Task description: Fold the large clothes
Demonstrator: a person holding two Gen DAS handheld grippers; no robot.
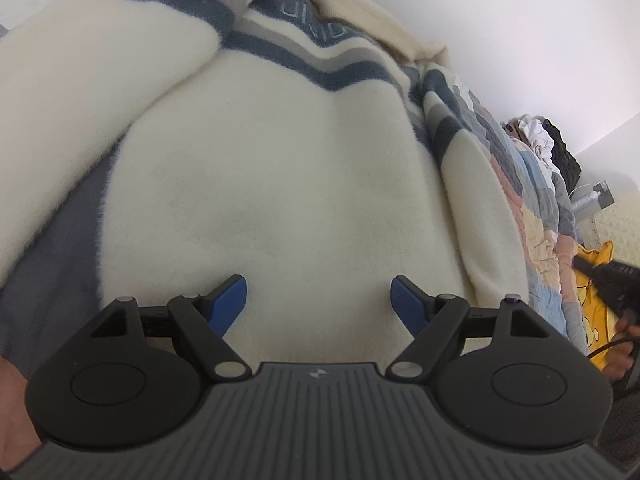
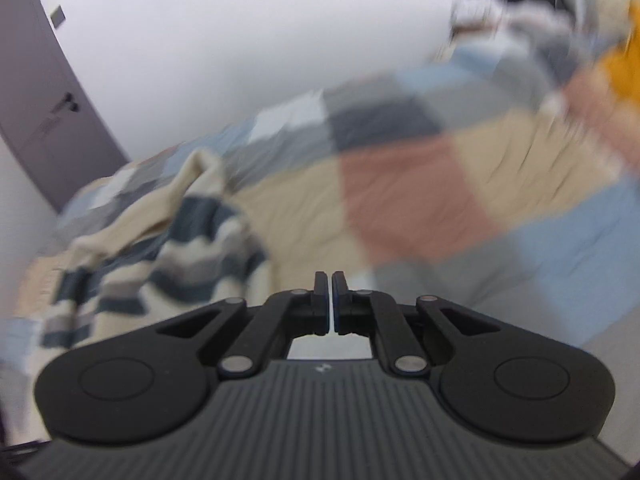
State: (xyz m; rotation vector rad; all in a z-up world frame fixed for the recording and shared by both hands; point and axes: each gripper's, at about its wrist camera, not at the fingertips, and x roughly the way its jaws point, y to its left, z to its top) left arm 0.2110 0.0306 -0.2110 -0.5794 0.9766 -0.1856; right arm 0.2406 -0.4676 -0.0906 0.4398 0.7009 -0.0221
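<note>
A large cream sweater (image 1: 260, 168) with navy and grey stripes lies spread on the bed and fills the left wrist view. My left gripper (image 1: 319, 300) hovers just over its cream body, open, blue pads wide apart with nothing between them. The right wrist view is blurred. There my right gripper (image 2: 332, 300) is shut with nothing between its pads, above the patchwork quilt (image 2: 420, 184). The sweater's striped sleeve (image 2: 160, 248) lies crumpled to its left. At the far right of the left wrist view the right gripper's dark body (image 1: 612, 280) shows, held by a hand.
The quilt (image 1: 536, 216) runs along a white wall. A pile of dark and white clothes (image 1: 544, 140) sits at the bed's far end, with a yellow printed cloth (image 1: 596, 304) beside it. A grey door (image 2: 44, 120) stands at the left in the right wrist view.
</note>
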